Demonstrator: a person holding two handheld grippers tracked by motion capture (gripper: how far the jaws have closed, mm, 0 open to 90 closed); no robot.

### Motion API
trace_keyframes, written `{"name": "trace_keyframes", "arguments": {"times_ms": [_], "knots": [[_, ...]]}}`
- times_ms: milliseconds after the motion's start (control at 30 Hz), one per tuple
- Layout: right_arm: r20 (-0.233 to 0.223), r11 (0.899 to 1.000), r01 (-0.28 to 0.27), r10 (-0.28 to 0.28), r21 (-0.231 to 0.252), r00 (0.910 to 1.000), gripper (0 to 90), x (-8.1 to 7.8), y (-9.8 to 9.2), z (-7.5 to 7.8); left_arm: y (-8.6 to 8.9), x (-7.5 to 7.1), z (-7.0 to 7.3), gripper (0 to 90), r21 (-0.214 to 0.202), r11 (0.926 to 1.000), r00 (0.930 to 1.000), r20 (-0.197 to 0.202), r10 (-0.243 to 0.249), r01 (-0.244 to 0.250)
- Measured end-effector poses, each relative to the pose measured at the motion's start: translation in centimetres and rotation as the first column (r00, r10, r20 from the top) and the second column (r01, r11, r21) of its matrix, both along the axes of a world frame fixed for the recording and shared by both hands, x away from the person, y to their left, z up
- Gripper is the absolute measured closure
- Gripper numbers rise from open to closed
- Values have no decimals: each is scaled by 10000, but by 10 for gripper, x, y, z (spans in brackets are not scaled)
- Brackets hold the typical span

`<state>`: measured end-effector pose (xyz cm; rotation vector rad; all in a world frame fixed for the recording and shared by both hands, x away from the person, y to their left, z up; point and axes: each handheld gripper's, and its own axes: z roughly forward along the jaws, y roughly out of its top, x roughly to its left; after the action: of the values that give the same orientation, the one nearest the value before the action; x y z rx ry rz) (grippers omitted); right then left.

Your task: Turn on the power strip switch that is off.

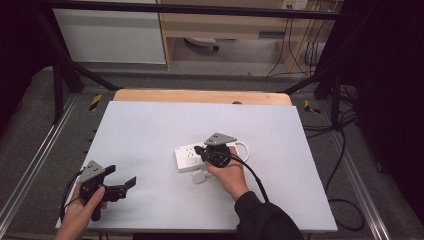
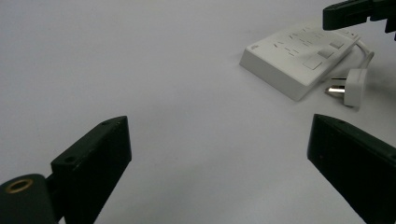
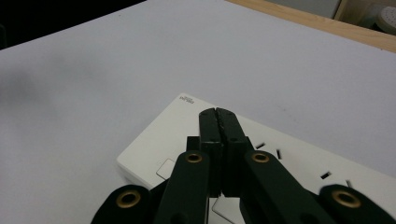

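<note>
Pressing: right gripper (image 3: 218, 114), jaws pressed together, hovered over power strip (image 1: 192, 157) switch end
Strip: mid-table, long axis left-right, plug (image 1: 200, 177) beside
Left gripper (image 1: 131, 182): spread, well apart

Each gripper is black, with a grey three-cornered plate on top and a black cable trailing from its body. The right gripper (image 3: 218, 122) shows brass-coloured screw bushings on its linkage arms; the left gripper (image 2: 219, 154) shows one. Right forearm: dark sleeve (image 1: 262, 217).
</note>
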<state>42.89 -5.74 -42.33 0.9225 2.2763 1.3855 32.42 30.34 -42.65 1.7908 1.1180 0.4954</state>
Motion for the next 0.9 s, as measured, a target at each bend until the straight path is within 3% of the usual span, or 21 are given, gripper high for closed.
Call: {"name": "trace_keyframes", "arguments": {"times_ms": [900], "knots": [[-35, 9990, -206, 204, -384, 9998, 900, -8, 9, -18, 0, 0, 0, 65, 51, 10000, 10000, -1, -7, 7]]}}
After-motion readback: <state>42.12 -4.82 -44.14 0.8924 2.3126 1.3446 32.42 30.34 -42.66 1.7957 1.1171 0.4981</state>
